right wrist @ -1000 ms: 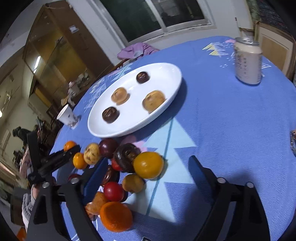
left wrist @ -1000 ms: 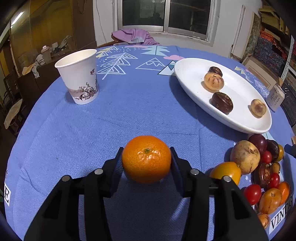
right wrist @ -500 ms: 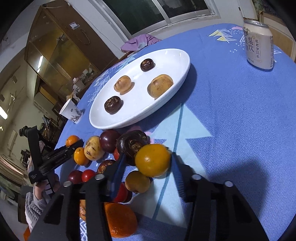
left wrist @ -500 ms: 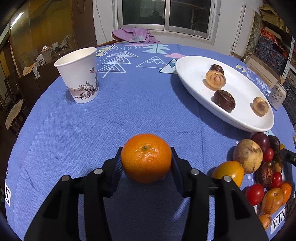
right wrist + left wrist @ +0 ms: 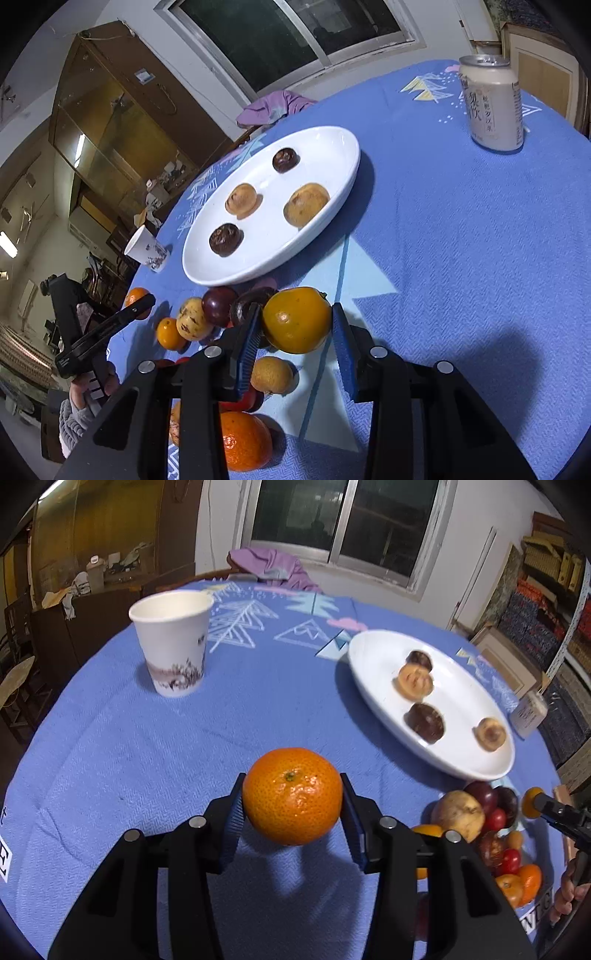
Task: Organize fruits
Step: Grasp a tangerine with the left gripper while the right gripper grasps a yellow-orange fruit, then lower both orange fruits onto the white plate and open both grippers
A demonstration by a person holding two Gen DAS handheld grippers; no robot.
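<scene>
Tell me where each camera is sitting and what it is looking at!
Left wrist: rides on the left claw, looking along its black fingers at the mandarin it grips, the paper cup beyond.
Right wrist: rides on the right claw, looking along its fingers at the yellow-orange fruit it grips, the drink can behind; the person's other hand shows at left.
Both see the white plate, cup and fruit pile.

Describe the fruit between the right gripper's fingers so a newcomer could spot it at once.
Start at the white plate. Just below its near rim lies a fruit pile. The yellow-orange fruit at its right edge, between the right gripper pads, is the largest and smoothest there.
</scene>
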